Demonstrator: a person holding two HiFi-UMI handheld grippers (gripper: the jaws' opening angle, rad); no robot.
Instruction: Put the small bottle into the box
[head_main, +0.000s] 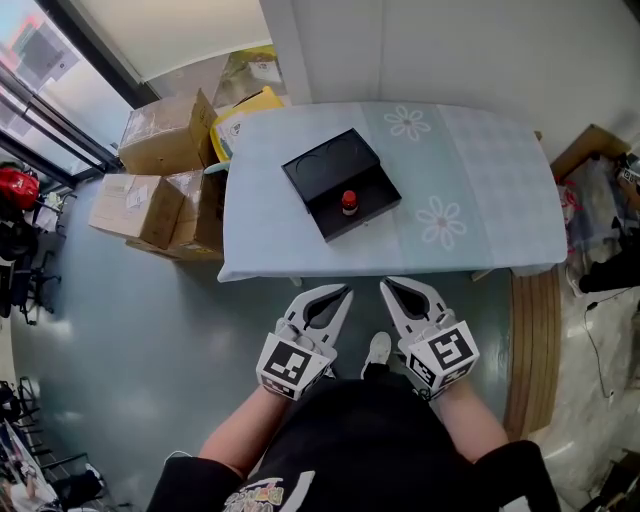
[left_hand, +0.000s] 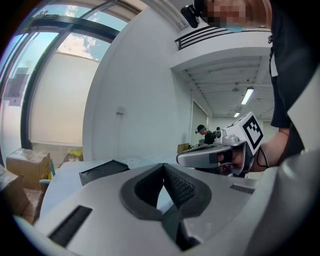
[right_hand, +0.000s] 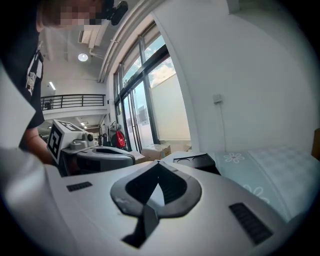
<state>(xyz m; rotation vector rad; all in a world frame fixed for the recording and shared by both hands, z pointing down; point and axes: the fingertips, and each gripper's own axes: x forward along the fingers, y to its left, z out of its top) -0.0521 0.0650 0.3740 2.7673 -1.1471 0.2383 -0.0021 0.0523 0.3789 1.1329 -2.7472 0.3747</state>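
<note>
A black box (head_main: 340, 183) lies open on the table with the light blue flowered cloth (head_main: 480, 190). A small bottle with a red cap (head_main: 349, 202) stands upright on the box's near half. Both grippers hang side by side below the table's front edge, close to the person's body and well short of the box. My left gripper (head_main: 345, 291) (left_hand: 163, 167) is shut with nothing between its jaws. My right gripper (head_main: 386, 285) (right_hand: 158, 165) is shut and empty too. The box (left_hand: 102, 171) (right_hand: 197, 161) shows beyond each gripper; the bottle is hidden in both gripper views.
Several cardboard boxes (head_main: 165, 135) and a yellow bag (head_main: 243, 112) stand on the floor left of the table. A wooden board (head_main: 532, 350) and clutter lie to the right. A white wall stands behind the table. The person's shoe (head_main: 377, 350) is between the grippers.
</note>
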